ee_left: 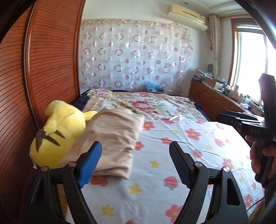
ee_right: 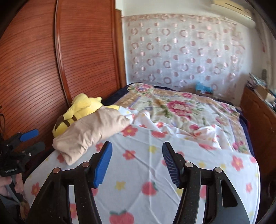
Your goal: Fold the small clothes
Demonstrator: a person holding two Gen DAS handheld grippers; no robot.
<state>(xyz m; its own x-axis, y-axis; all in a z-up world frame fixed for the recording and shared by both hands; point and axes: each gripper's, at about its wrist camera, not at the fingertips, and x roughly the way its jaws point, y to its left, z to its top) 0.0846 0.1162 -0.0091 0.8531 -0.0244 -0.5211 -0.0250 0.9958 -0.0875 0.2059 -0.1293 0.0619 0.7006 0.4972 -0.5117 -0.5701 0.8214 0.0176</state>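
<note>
Flowered bed [ee_right: 155, 172] lies bare through its middle. Folded cloth [ee_right: 89, 134] sits at its left edge against a yellow toy [ee_right: 77, 110]. Left claw [ee_left: 134, 163] and right claw [ee_right: 137, 163] both gape, grasping nothing.

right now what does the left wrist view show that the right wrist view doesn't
Only the left wrist view shows the bright window, most of the wall air conditioner and the right gripper's body from the side.

Only the right wrist view shows the left gripper from outside, open and empty, beside the bed.

Both show the folded beige garment leaning on the yellow plush toy, the floral bed sheet, the wooden wardrobe and the patterned curtain.
</note>
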